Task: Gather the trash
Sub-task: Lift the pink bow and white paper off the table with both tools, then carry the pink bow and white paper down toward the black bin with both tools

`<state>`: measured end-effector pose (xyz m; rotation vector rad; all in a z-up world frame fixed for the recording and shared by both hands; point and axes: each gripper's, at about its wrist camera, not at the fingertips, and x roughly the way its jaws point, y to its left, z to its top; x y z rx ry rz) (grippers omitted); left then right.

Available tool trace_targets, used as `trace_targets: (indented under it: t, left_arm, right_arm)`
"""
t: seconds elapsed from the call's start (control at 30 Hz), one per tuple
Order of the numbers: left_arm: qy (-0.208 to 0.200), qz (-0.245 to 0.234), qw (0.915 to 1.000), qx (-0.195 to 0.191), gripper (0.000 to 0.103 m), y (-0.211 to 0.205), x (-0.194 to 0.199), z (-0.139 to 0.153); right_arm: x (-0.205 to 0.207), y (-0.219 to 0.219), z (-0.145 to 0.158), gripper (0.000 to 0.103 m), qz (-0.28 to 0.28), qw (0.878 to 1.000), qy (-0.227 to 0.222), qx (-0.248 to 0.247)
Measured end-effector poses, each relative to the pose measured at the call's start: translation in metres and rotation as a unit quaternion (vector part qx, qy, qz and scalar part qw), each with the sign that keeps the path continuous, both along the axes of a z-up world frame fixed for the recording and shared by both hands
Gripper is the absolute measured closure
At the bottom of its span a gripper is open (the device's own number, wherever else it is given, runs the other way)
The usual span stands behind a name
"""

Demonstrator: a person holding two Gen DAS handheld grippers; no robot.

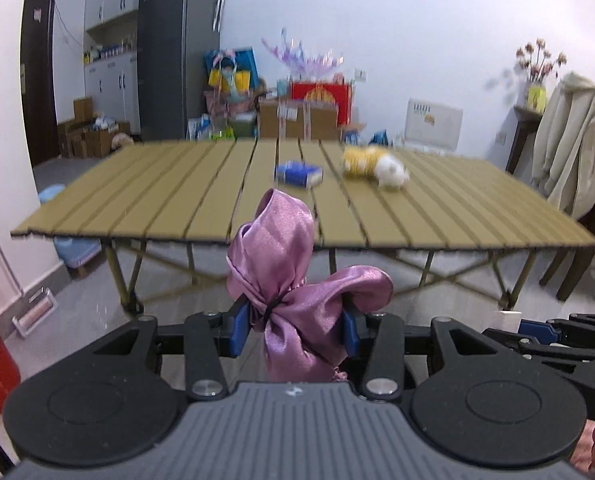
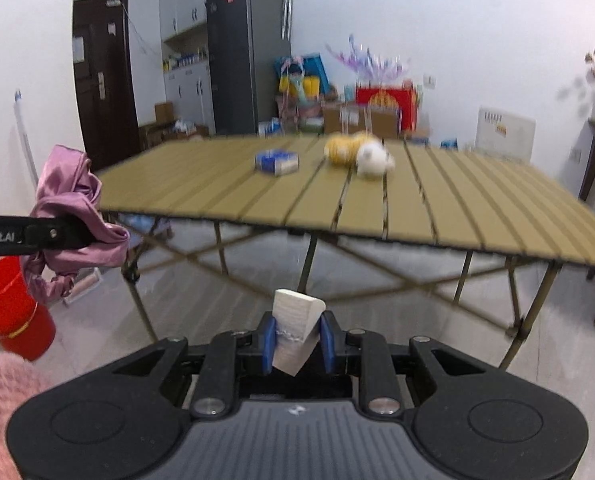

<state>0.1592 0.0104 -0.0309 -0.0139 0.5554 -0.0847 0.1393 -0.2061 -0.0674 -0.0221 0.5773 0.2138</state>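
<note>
My left gripper (image 1: 295,326) is shut on a crumpled pink satin cloth (image 1: 281,264), which bulges above and hangs below the blue pads. The same pink cloth (image 2: 67,208) shows at the left of the right wrist view, pinched in the left gripper's black finger (image 2: 41,236). My right gripper (image 2: 296,338) is shut on a folded white paper tissue (image 2: 295,330), which sticks up between the pads. Both grippers hang in the air in front of the slatted table (image 1: 201,192), below its top. A red bucket (image 2: 13,312) stands on the floor at the left.
On the table lie a blue box (image 1: 299,173) and a yellow-and-white plush toy (image 1: 373,166). A chair with a coat (image 1: 573,152) stands right of the table. Boxes and a dark fridge (image 1: 177,52) line the far wall. Grey floor lies under the grippers.
</note>
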Motion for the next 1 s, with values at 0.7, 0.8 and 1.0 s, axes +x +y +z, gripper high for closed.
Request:
trace_targets:
  t: [0.7, 0.8, 1.0]
  left_arm:
    - [0.187, 0.01, 0.9822, 0.008, 0.058, 0.003, 0.041, -0.144]
    - [0.219, 0.02, 0.9754, 0.009, 0.058, 0.008, 0.051, -0.164]
    - [0.262, 0.039, 0.964, 0.021, 0.058, 0.01, 0.061, -0.186]
  right_arm:
    - [0.023, 0.018, -0.137, 0.081, -0.007, 0.983, 0.185, -0.013]
    - [0.027, 0.011, -0.149, 0.081, -0.016, 0.98, 0.198, -0.013]
    - [0.035, 0.009, -0.163, 0.081, -0.021, 0.977, 0.213, -0.018]
